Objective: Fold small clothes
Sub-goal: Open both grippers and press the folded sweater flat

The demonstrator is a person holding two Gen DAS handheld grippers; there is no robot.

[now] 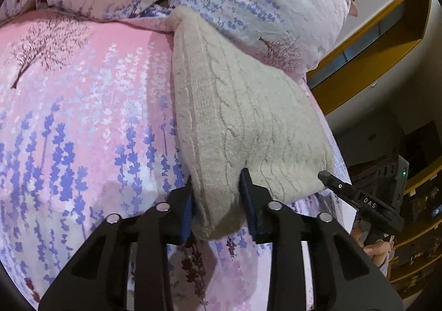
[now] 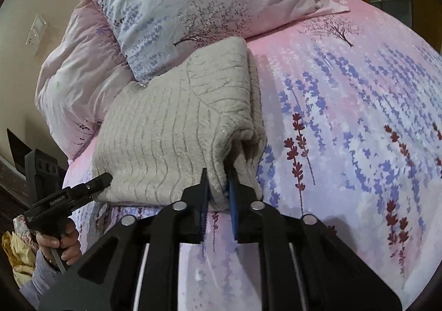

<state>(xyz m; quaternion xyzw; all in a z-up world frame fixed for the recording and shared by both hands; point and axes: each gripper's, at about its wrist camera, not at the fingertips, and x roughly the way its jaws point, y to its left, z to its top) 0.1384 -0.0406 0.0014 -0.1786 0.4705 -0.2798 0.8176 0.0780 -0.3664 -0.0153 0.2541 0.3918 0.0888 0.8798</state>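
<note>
Left wrist view: the left gripper (image 1: 216,195) tilts down over the bed (image 1: 83,117), fingers partly open but clamped on a corner of the folded beige knit sweater (image 1: 234,106). Right wrist view: the right gripper (image 2: 218,186), angled down too, pinches the sweater's near edge, fingers nearly closed. Sweater lies against the pillow (image 2: 179,7).

A folded sweater (image 1: 243,117) lies on the bedspread (image 1: 83,117) (its far end against the pillows (image 1: 262,1)), grippers at its near corners.
</note>
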